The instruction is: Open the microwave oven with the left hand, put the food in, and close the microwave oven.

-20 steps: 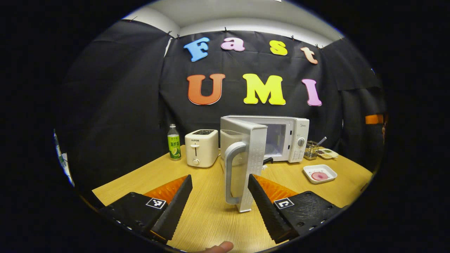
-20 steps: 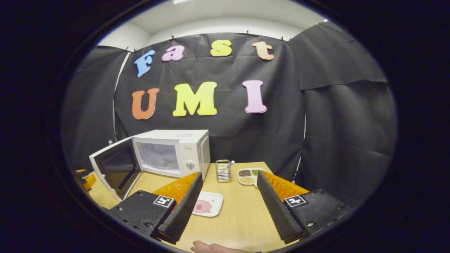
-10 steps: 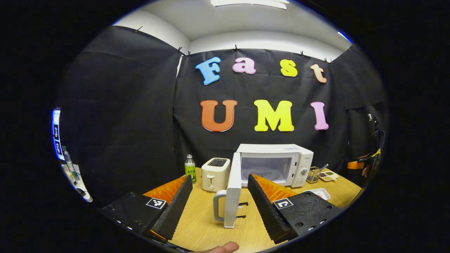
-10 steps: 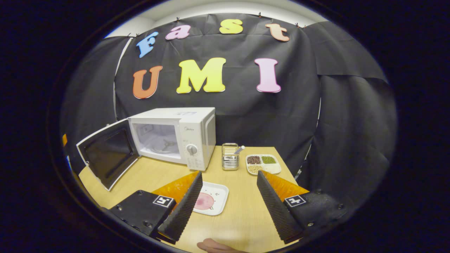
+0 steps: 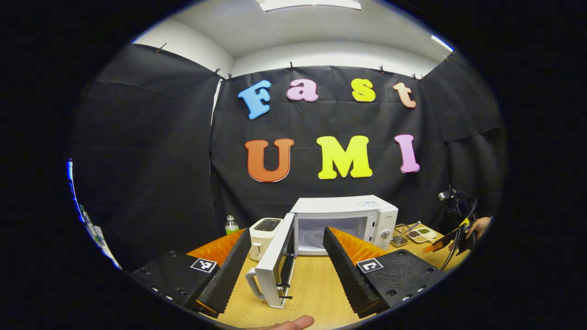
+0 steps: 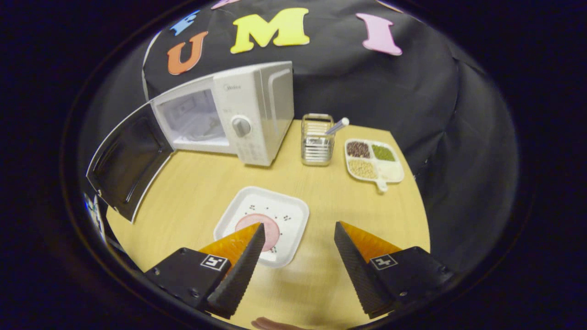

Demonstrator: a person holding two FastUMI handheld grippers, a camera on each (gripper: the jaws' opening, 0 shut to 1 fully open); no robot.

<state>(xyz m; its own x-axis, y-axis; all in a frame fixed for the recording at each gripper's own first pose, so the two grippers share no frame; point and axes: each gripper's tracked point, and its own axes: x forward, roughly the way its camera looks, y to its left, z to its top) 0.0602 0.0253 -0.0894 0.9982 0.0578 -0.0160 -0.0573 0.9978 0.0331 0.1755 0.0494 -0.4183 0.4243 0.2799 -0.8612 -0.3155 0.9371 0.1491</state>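
Right gripper (image 6: 298, 231): spread wide, empty, above plate (image 6: 293, 211).
Left gripper (image 5: 286, 238): released, clear of door (image 5: 275, 266).
Risk: one-edge pinch tips plate, food (image 6: 259, 224) slides.

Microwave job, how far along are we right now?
Done: the microwave door stands open, and the open left gripper is clear of it. In hand: the open right gripper hovers over the food tray, not gripping yet. Left: grasp, load, close the door.
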